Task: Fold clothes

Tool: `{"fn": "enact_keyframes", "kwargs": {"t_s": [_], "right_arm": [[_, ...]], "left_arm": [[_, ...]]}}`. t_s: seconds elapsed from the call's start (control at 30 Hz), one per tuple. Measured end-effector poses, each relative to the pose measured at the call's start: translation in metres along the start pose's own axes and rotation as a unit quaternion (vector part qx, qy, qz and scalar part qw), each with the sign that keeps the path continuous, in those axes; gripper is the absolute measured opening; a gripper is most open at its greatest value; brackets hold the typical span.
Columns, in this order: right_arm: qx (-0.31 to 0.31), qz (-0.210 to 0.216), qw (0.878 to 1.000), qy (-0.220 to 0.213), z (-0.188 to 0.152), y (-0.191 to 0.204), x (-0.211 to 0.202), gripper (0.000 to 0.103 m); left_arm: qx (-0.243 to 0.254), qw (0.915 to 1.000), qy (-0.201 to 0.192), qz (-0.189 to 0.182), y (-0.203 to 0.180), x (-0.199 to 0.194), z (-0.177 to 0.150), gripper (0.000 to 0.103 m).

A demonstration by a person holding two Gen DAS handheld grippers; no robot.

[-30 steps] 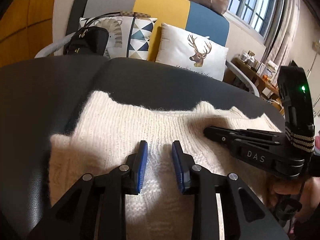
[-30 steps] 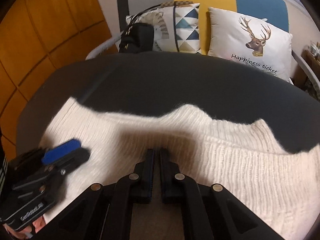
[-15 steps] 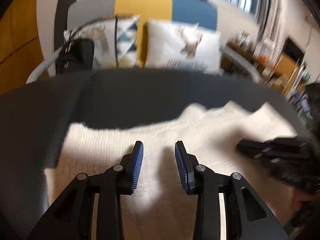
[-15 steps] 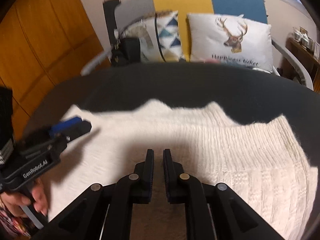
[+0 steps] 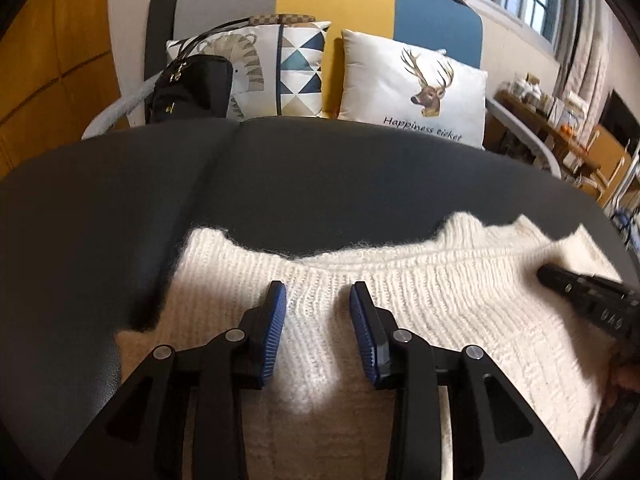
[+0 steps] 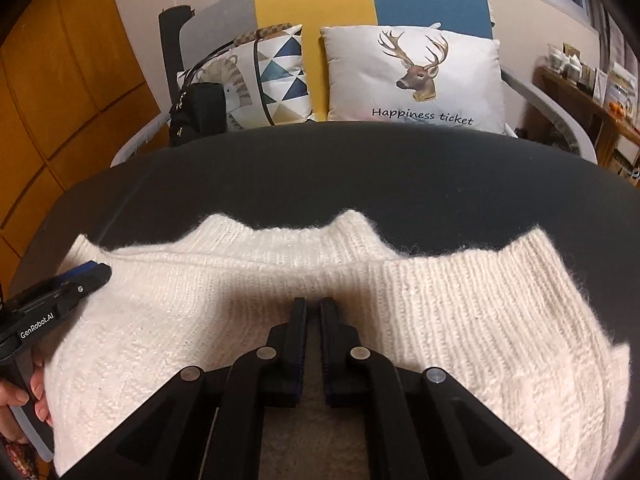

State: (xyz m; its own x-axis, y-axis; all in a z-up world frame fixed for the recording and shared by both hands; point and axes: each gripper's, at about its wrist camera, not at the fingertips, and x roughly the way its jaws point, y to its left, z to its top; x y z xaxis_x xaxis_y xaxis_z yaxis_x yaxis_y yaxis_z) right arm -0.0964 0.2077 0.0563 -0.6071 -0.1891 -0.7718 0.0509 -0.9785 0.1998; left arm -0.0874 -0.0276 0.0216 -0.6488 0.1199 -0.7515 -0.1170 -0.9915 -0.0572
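Over the past second both grippers slid sideways across the cream ribbed-knit sweater (image 6: 440, 320), which lay flat along the near edge of the dark padded surface (image 5: 320, 184). The left gripper (image 5: 318, 320) had widened, released, gripping nothing; the right gripper (image 6: 313, 332) was clenched empty. No fold was started. Beyond the far edge, a deer-print cushion (image 6: 412, 80) and black handbag (image 5: 192, 88) stood clear.

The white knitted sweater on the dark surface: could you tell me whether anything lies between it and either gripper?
Nothing visible does. The left gripper hovers directly over the sweater with its jaws apart, the right gripper over it with jaws shut, and only bare knit shows beneath both.
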Motion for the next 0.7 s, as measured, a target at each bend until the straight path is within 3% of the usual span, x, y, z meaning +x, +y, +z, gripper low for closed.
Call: {"fn": "enact_keyframes", "kwargs": {"t_s": [0.1,0.2,0.27,0.33,0.43,0.53,0.6,0.7], "right_arm": [[0.053,0.045,0.997,-0.038,-0.004,-0.015,-0.026,0.008],[0.096,0.07,0.989,-0.091,-0.014,-0.029,-0.067,0.009],[0.09,0.05,0.991,-0.082,-0.023,-0.032,-0.084,0.011],[0.08,0.055,0.992,-0.076,-0.032,-0.032,-0.094,0.011],[0.052,0.057,0.996,-0.05,-0.038,-0.023,-0.091,0.011],[0.004,0.021,1.0,-0.008,-0.041,-0.011,-0.069,0.011],[-0.003,0.003,1.0,-0.002,-0.046,-0.012,-0.061,0.006],[0.039,0.001,0.999,-0.018,-0.047,-0.035,-0.054,0.003]], "left_arm": [[-0.012,0.9998,-0.012,-0.01,0.002,-0.017,0.006,0.038],[-0.053,0.996,-0.067,-0.025,0.011,-0.052,0.001,0.039],[-0.064,0.9934,-0.083,-0.046,0.011,-0.069,-0.006,0.043],[-0.046,0.9948,-0.075,-0.051,0.001,-0.07,-0.014,0.044],[0.012,0.998,-0.054,-0.029,-0.02,-0.056,-0.025,0.044],[0.025,0.9988,-0.041,-0.011,-0.02,-0.04,-0.03,0.045],[0.01,0.9992,-0.036,-0.016,-0.012,-0.035,-0.029,0.052],[-0.014,0.9988,-0.032,-0.033,-0.002,-0.032,-0.029,0.054]]}}
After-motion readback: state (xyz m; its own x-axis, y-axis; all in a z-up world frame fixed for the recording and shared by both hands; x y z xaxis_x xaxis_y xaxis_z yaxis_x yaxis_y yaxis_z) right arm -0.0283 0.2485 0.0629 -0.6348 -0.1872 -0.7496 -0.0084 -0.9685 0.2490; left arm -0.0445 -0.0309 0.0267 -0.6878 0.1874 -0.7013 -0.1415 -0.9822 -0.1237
